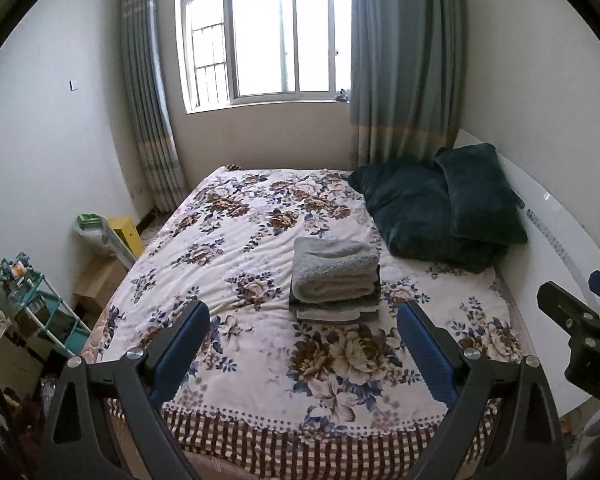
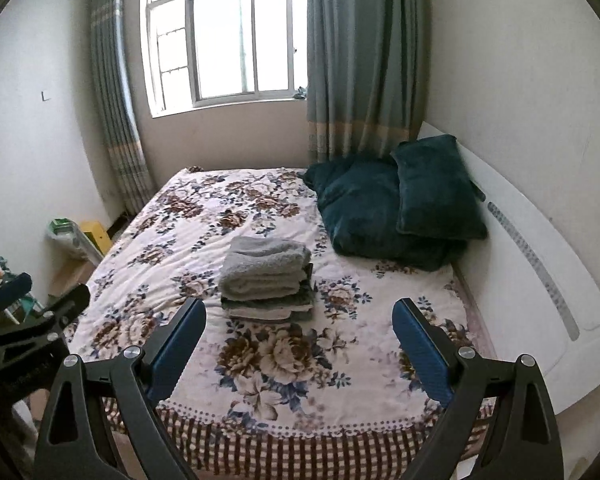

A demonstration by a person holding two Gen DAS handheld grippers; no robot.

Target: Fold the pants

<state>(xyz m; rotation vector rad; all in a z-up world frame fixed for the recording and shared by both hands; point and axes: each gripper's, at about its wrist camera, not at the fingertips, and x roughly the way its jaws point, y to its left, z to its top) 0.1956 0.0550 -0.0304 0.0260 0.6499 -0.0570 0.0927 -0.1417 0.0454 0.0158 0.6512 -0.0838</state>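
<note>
Left gripper (image 1: 304,320) and right gripper (image 2: 300,318) held side by side, level, both pointing far; jaws of each spread wide, blue pads (image 1: 424,344) gripping nothing.

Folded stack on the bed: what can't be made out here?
- Lower layers of the folded stack: both views, covered by the grey top piece; garment types unclear.
- Right gripper: left wrist view, cut off by the edge.
- Shelf items: too small.

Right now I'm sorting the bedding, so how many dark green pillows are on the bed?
2. One large pillow lies flat at the bed's far right corner; a second pillow leans on it against the white headboard. Others may be hidden underneath.
</note>
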